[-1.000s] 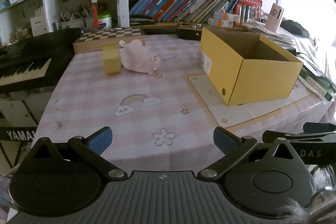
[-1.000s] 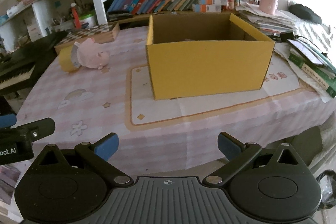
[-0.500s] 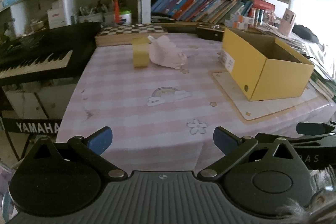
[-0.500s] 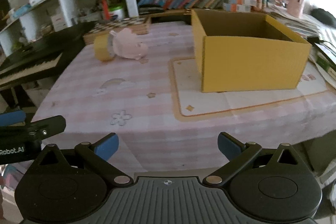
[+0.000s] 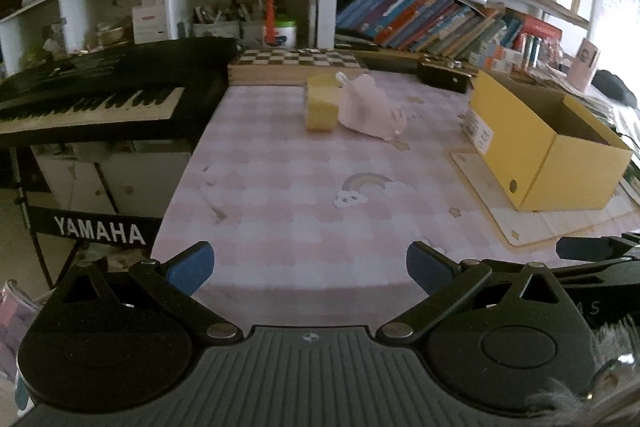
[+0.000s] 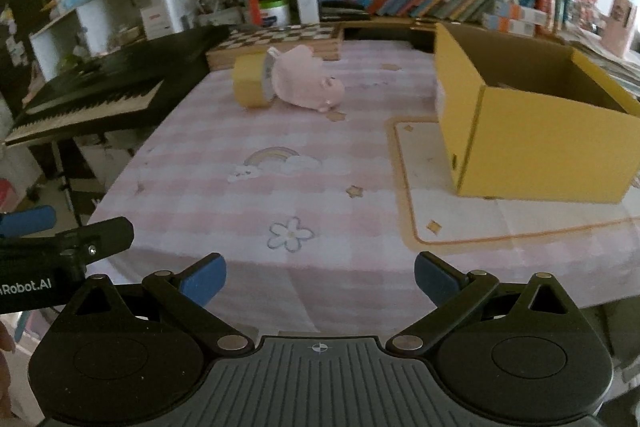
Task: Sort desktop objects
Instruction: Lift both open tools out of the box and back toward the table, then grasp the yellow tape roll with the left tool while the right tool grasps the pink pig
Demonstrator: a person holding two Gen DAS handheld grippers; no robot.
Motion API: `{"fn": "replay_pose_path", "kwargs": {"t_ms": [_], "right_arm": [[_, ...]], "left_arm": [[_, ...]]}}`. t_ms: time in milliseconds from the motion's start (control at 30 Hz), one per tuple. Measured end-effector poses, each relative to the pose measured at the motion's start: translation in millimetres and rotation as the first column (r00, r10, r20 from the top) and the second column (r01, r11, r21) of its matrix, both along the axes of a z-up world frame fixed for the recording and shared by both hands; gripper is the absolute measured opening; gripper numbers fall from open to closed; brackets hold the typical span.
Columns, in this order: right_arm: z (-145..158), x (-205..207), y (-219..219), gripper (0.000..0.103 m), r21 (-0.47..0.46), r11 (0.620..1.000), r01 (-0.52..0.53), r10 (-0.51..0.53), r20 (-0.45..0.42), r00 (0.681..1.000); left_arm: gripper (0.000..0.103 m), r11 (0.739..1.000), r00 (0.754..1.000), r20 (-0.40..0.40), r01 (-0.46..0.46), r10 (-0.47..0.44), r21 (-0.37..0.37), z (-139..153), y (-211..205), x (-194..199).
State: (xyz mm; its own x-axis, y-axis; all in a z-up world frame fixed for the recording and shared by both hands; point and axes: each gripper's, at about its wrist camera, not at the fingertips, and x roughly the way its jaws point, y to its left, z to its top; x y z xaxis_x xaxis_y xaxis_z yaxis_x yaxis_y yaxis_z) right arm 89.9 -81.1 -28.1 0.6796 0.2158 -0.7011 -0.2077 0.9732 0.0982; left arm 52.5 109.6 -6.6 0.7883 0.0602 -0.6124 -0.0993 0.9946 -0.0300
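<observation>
Your left gripper [image 5: 310,267] and right gripper [image 6: 320,277] gape empty. The soft pink pig plush [image 6: 306,81] lies sideways, snout toward the yellow cardboard box [image 6: 536,143], touching the tape roll [image 6: 250,83].

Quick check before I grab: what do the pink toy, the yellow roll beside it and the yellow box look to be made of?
Pink toy: seemingly soft plush, matte and slumped on its side. Yellow roll: probably tape, with a smooth band and a paler edge. Yellow box: looks like cardboard, matte, with crisp folded corners, a brown inside and a label on its end.
</observation>
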Motion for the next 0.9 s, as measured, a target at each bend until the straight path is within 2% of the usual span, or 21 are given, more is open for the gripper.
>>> {"fn": "replay_pose_path", "kwargs": {"t_ms": [433,667,900], "right_arm": [[-3,65,3,0.102,-0.001,0.998,-0.057,0.057,-0.015,0.998],[-3,107,-1,0.102,0.003,0.997,-0.079,0.079,-0.01,0.997],[-3,141,-4,0.102,0.016,0.994,-0.112,0.112,-0.001,0.994]], "left_arm": [[0.103,0.999,0.999,-0.009,-0.05,0.05,-0.01,-1,3,60],[0.103,0.996,0.996,-0.032,-0.08,0.079,-0.046,-1,4,104],[0.103,0.995,0.995,-0.01,-0.097,0.097,-0.037,2,2,133]]}}
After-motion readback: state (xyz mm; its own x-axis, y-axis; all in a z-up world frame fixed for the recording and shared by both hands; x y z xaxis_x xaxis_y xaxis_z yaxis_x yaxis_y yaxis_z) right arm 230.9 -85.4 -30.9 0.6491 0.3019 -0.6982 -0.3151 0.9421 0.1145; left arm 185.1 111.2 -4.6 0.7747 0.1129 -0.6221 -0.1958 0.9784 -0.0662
